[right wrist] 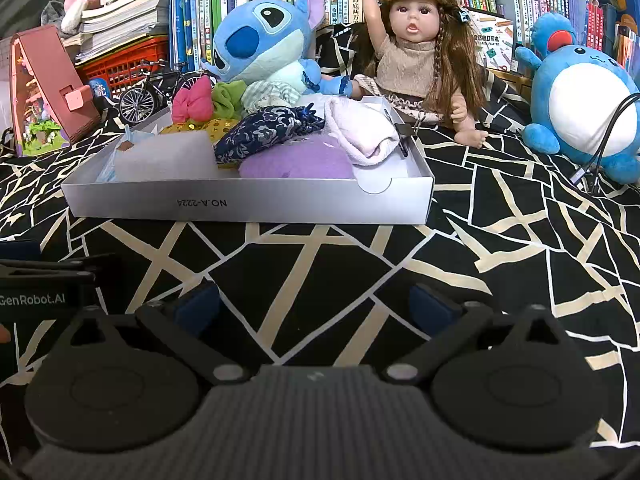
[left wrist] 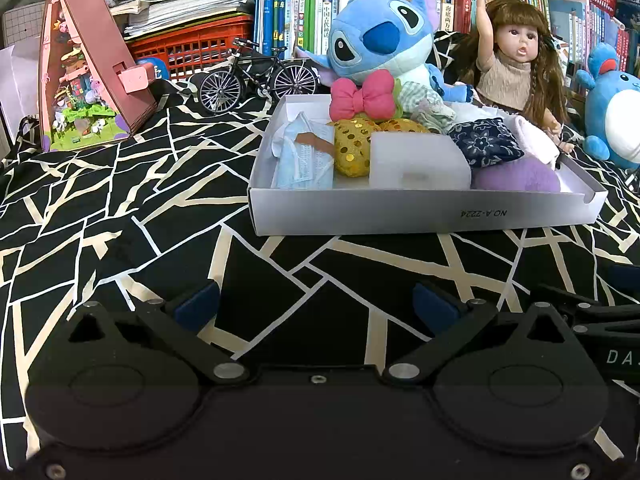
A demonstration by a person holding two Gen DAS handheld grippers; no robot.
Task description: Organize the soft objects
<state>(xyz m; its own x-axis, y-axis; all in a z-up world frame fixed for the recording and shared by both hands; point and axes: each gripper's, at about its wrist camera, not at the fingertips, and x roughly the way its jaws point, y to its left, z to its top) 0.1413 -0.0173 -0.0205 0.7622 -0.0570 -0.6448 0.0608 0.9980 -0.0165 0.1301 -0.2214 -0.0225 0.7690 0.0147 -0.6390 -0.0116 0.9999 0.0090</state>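
A shallow white box (left wrist: 424, 211) (right wrist: 248, 203) sits on the black patterned cloth. It holds a blue face mask (left wrist: 302, 158), a gold sequin pouch (left wrist: 354, 144), a white foam block (left wrist: 418, 160) (right wrist: 164, 156), a navy floral pouch (left wrist: 484, 142) (right wrist: 268, 132), a purple soft pad (left wrist: 516, 176) (right wrist: 298, 162), a pink bow (left wrist: 362, 94) (right wrist: 192, 100) and a pale towel (right wrist: 360, 132). My left gripper (left wrist: 316, 306) is open and empty, low over the cloth in front of the box. My right gripper (right wrist: 316, 306) is open and empty, also in front of the box.
A Stitch plush (left wrist: 380, 40) (right wrist: 260, 40) and a doll (left wrist: 516, 60) (right wrist: 416, 52) sit behind the box. A blue round plush (right wrist: 580, 96) is at right. A model bicycle (left wrist: 256, 76) and a pink house model (left wrist: 88, 72) stand at left. Bookshelves fill the back.
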